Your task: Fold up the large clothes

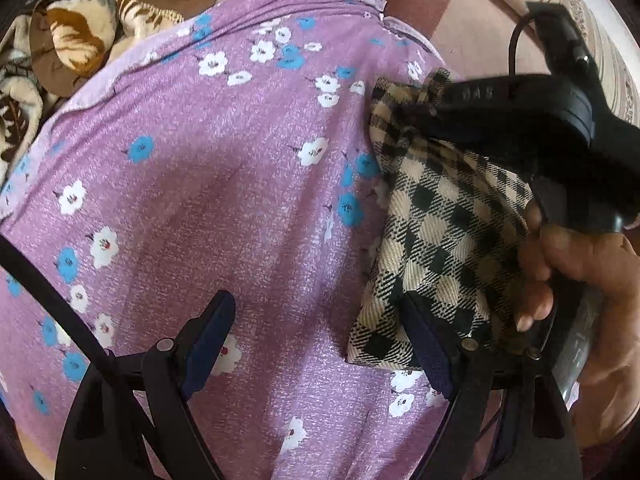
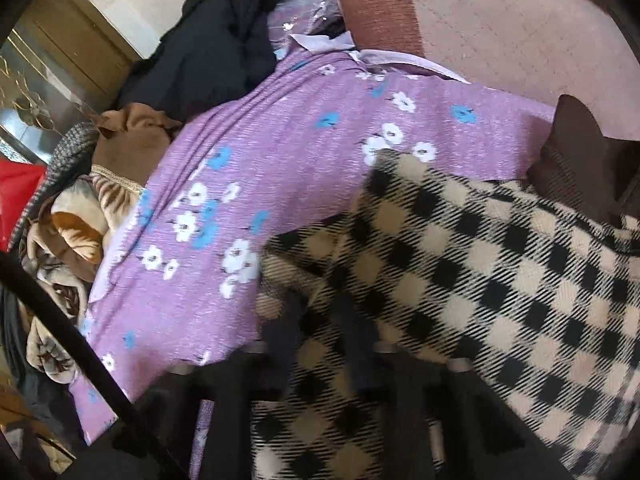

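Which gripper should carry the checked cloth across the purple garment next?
Right. The right gripper is already shut on the checked cloth, bunched at its tips. The left gripper hangs open over the purple floral garment, holding nothing.

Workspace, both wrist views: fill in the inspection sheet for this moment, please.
Surface: pink bedding, mostly covered by clothes.
Job's things: purple floral garment spread out; black-and-cream checked garment lying over its right side.
Clutter: brown patterned blanket, dark jacket, tan cloth, all heaped beyond the purple garment.
Grippers: left gripper open above the purple garment, holding nothing; right gripper shut on a bunched fold of the checked garment.
Cables: black cable crossing the lower left; another loops behind the right gripper.
Surroundings: wooden panel at far left.
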A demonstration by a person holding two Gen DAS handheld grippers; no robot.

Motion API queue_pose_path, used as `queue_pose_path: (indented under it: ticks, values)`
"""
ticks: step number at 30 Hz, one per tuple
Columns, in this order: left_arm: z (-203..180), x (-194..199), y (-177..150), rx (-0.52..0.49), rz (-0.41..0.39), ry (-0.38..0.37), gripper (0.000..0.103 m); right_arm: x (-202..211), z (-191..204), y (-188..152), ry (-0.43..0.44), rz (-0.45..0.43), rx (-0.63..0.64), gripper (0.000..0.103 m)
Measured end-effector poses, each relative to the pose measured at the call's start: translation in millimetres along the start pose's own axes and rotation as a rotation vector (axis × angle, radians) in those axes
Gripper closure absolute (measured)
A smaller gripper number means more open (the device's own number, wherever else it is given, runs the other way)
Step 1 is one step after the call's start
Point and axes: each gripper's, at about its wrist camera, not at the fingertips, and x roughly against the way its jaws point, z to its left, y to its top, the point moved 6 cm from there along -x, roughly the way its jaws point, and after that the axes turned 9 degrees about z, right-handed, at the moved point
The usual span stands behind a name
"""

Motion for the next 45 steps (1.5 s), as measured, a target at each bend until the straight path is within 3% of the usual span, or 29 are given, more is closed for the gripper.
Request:
queue_pose_path:
  ticks: [4, 7, 8, 11, 13, 15, 17, 22, 24, 26, 27, 30, 32, 35, 37, 40, 41, 42, 43, 45]
  values:
    - [8, 17, 1, -0.012, -0.021, -0.015, 0.02, 18, 1, -2, 0.102, -0.03, 0.011, 0.096]
    - [12, 29, 4, 0.011, -0.053, -0.055, 0.02, 22, 24, -6, 0.196, -0.031, 0.057, 0.097]
    - [9, 32, 5, 0.016, -0.059, -0.068, 0.02, 22, 29, -8, 0.203, -0.033, 0.074, 0.097]
    - [9, 27, 4, 0.002, -0.043, -0.053, 0.02, 2, 29, -11, 0.114, -0.016, 0.072, 0.097]
    - [1, 16, 4, -0.004, -0.021, -0.058, 0.02, -1, 20, -15, 0.159, -0.015, 0.03, 0.096]
    - [-5, 13, 2, -0.007, -0.012, -0.075, 0.02, 14, 10, -20, 0.233, -0.025, -0.009, 0.087]
    - [-14, 13, 3, -0.018, -0.023, -0.077, 0.02, 37, -6, -25, 0.244, -0.056, -0.016, 0.068]
    - [-28, 11, 0, -0.062, -0.041, -0.038, 0.02, 107, -85, -48, 0.034, -0.217, -0.082, 0.066]
    - [-32, -1, -1, -0.066, -0.006, -0.03, 0.02, 102, -122, -54, -0.04, -0.205, -0.167, 0.066]
    - [-37, -15, 1, -0.08, 0.031, -0.007, 0.02, 73, -146, -57, -0.016, -0.13, -0.237, 0.068]
    - [-40, -20, 1, -0.097, 0.035, 0.03, 0.02, 71, -147, -56, -0.004, -0.151, -0.227, 0.068]
    - [-47, -12, 2, -0.135, -0.011, 0.078, 0.02, 94, -141, -57, 0.005, -0.141, -0.171, 0.069]
    - [-49, -2, 4, -0.134, -0.062, 0.07, 0.02, 121, -150, -63, -0.012, -0.19, -0.164, 0.067]
    - [-56, 18, 5, -0.124, -0.138, 0.021, 0.02, 169, -191, -78, -0.186, -0.28, -0.191, 0.052]
    - [-62, 24, 7, -0.122, -0.171, -0.006, 0.02, 180, -225, -82, -0.325, -0.281, -0.245, 0.05]
    - [-70, 19, 12, -0.135, -0.174, 0.004, 0.02, 176, -256, -81, -0.35, -0.256, -0.287, 0.05]
    - [-72, 14, 12, -0.141, -0.167, 0.01, 0.02, 166, -262, -78, -0.345, -0.223, -0.279, 0.052]
    - [-74, 11, 11, -0.145, -0.156, 0.021, 0.02, 155, -270, -75, -0.348, -0.181, -0.275, 0.061]
    - [-74, 3, 12, -0.147, -0.141, 0.034, 0.02, 153, -274, -73, -0.354, -0.177, -0.279, 0.096]
    - [-72, -6, 12, -0.147, -0.116, 0.052, 0.02, 164, -287, -68, -0.355, -0.252, -0.318, 0.097]
